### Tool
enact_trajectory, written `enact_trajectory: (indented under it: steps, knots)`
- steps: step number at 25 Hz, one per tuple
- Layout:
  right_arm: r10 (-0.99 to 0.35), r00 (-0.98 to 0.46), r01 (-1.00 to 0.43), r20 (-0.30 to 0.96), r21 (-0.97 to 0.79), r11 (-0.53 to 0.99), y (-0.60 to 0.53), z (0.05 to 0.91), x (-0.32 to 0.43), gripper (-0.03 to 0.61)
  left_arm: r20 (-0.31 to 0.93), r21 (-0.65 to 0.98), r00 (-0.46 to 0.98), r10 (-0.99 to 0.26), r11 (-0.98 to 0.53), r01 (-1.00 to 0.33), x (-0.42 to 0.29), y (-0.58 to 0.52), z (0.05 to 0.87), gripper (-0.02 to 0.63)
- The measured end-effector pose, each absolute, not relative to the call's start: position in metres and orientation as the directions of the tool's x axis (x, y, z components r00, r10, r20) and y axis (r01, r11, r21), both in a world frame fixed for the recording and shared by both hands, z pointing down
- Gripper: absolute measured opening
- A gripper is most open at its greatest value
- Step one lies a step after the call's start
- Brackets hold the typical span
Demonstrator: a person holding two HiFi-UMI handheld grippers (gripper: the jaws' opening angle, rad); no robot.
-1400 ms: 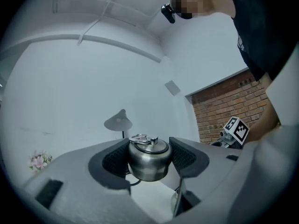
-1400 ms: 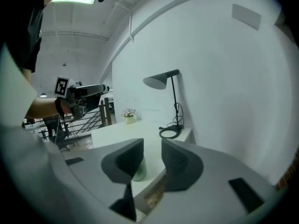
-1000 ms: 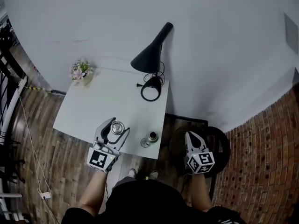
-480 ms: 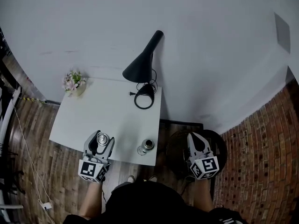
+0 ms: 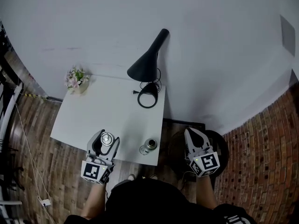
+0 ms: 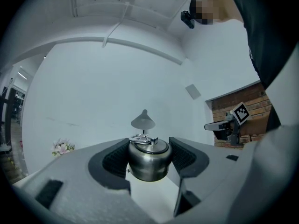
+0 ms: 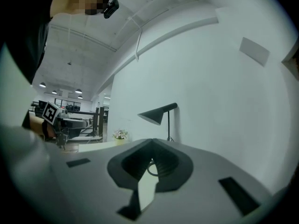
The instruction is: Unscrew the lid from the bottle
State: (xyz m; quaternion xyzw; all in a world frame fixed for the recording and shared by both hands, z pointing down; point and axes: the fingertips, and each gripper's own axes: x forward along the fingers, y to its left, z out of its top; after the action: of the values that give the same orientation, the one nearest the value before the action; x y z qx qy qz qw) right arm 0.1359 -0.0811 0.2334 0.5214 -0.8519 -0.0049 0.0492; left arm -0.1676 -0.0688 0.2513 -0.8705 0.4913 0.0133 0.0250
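Left gripper (image 5: 106,140): level at the near table edge, jaws wide and pressed on both flanks of the bottle (image 6: 148,164).
Bottle: upright, long axis vertical, at 12 o'clock from the left gripper's marker cube; its base seems close above the table (image 5: 93,111).
Lid (image 6: 148,147): on top, apparently not yet unscrewed, with a wire ring (image 6: 142,138) lying on it.
Right gripper (image 5: 189,133): jaws fully together and empty, at 3 o'clock from the bottle, well apart, level.
Key relation: the free right gripper must probably come across toward 9 o'clock and reach the lid from above.
In the way: a second steel container (image 5: 149,145) stands between the two grippers.
Beyond: dark stool (image 5: 220,146) under the right gripper; lamp (image 5: 147,62) at 1 o'clock, flowers (image 5: 76,78) at 11 o'clock.
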Motion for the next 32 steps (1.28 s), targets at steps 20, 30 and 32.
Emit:
enact_trajectory:
  steps: [20,30,32]
  knots:
    - [-0.864,-0.495,-0.863,0.091,0.069,0.501,-0.084,0.239,0.118,0.014,-0.023,0.032,0.509,-0.860,-0.510,-0.860,-0.157,-0.059,0.245,0.272]
    - [-0.865,-0.497,-0.860,0.075,0.094,0.502,-0.080,0.235,0.111,0.014,-0.041,0.048,0.538,-0.842,-0.539,-0.841,-0.146,-0.055,0.243,0.272]
    - [-0.866,-0.494,-0.861,0.076,0.098,0.499,-0.080,0.235,0.110,0.014,-0.048,0.054,0.543,-0.839,-0.545,-0.837,-0.143,-0.054,0.242,0.272]
